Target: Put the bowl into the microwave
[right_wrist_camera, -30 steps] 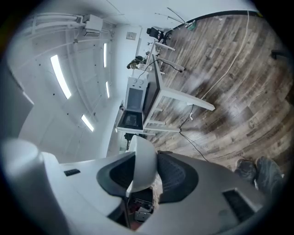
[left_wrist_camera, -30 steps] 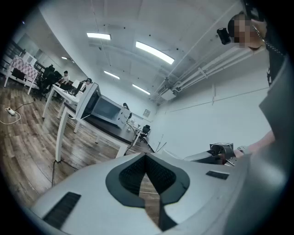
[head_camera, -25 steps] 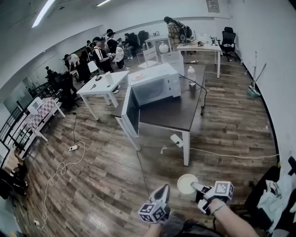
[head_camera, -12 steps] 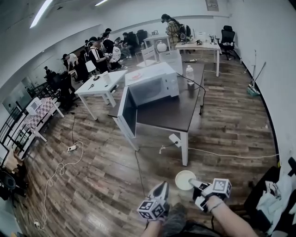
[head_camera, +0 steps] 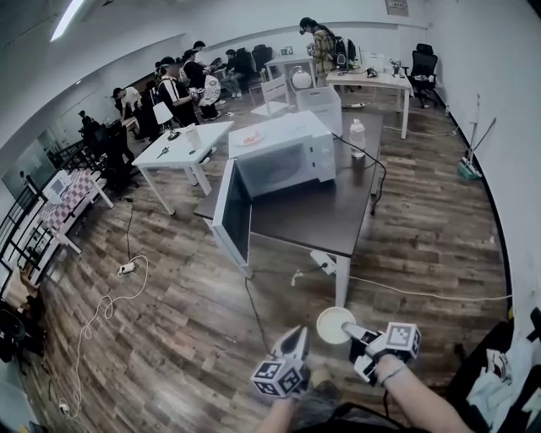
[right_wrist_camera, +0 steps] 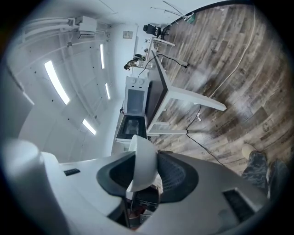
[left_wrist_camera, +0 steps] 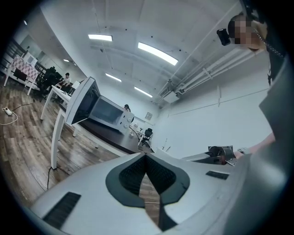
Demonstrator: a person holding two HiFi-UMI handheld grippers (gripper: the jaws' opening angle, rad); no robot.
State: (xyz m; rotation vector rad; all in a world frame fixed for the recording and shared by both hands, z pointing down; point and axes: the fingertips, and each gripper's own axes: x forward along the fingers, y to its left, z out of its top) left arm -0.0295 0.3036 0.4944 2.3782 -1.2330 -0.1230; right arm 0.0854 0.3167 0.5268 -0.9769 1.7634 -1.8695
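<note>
Holding bowl [head_camera: 333, 324] by rim, right gripper [head_camera: 349, 329] clamped; left gripper [head_camera: 297, 337] closed, empty. Step judged: carry. Microwave [head_camera: 283, 156] on desk [head_camera: 314, 216] well apart, door [head_camera: 231, 216] open. Next: approach, insert bowl level.

a large open room with white walls [head_camera: 499, 51] and a wood-plank floor [head_camera: 169, 338], lit by fluorescent ceiling strips [head_camera: 66, 19]. a dark-topped table [head_camera: 313, 211] on white legs stands mid-room. a white table [head_camera: 182, 148] sits beyond it at left, and another white desk [head_camera: 372, 80] stands near the far wall with a black office chair [head_camera: 424, 63] beside it. a power strip [head_camera: 127, 269] lies on the floor at left.
</note>
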